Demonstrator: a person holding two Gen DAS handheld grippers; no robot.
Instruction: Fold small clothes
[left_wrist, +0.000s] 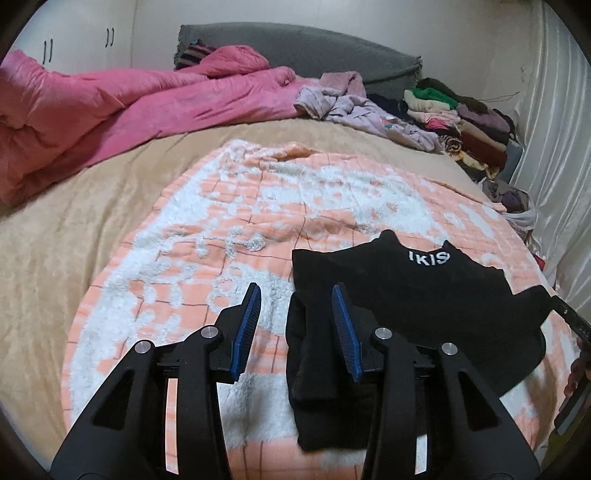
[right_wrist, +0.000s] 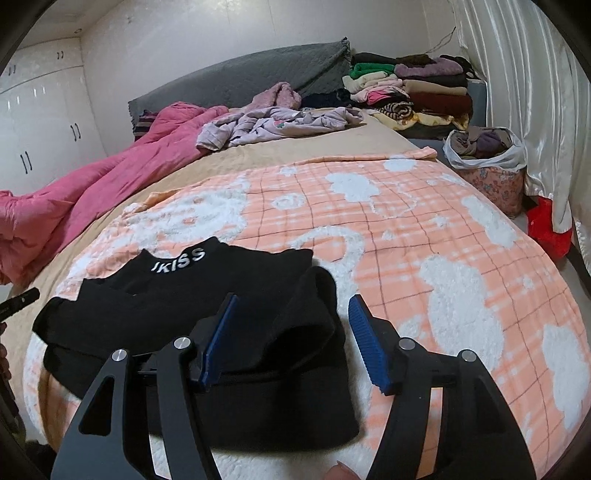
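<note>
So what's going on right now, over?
Left gripper open, right gripper open, nothing held. Black top on the peach blanket, sleeves folded in. Nothing in the way.

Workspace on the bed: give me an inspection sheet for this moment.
Surface: peach checked blanket over a tan bedspread.
Job's things: black top, sleeves folded in, white collar lettering.
Clutter: pink quilt, lilac garments, folded clothes stack, bag of clothes.
Grippers: left gripper and right gripper open, gripping nothing.
Cables: nothing seen.
Surroundings: grey headboard, white wardrobe, curtain.
</note>
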